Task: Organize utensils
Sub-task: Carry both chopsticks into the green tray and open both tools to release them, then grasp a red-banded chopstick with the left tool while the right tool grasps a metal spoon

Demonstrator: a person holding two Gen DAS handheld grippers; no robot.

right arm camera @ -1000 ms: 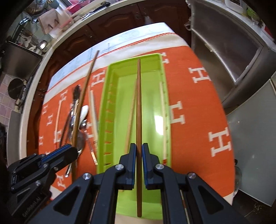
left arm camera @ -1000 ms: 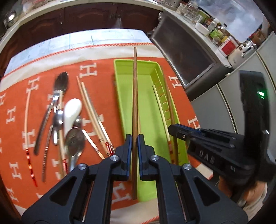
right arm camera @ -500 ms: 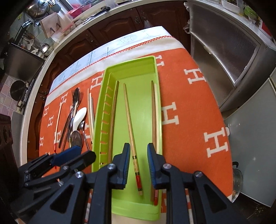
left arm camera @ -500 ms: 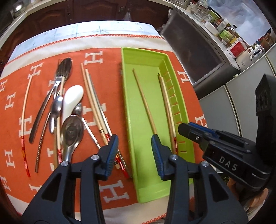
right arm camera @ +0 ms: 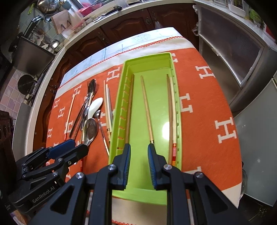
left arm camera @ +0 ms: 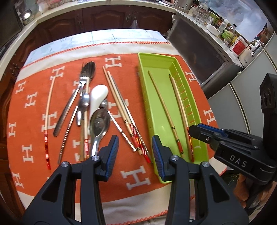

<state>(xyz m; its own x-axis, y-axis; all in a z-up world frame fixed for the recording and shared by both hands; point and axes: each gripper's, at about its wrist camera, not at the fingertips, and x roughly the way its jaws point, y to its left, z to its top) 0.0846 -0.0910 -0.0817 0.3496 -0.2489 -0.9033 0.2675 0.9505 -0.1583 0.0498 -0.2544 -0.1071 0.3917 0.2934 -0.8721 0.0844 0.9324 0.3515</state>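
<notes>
we see a table with an orange cloth with white letters on it. far behind it stand dark brown wood cupboards under a pale counter. on the right are grey cabinets and some bottles.

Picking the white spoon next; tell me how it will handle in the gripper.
The white spoon looks like glazed ceramic, so probably slippery between the pads and liable to chip if dropped. Its handle lies among the metal spoons and the fork, so lifting it may drag or shift them.
</notes>
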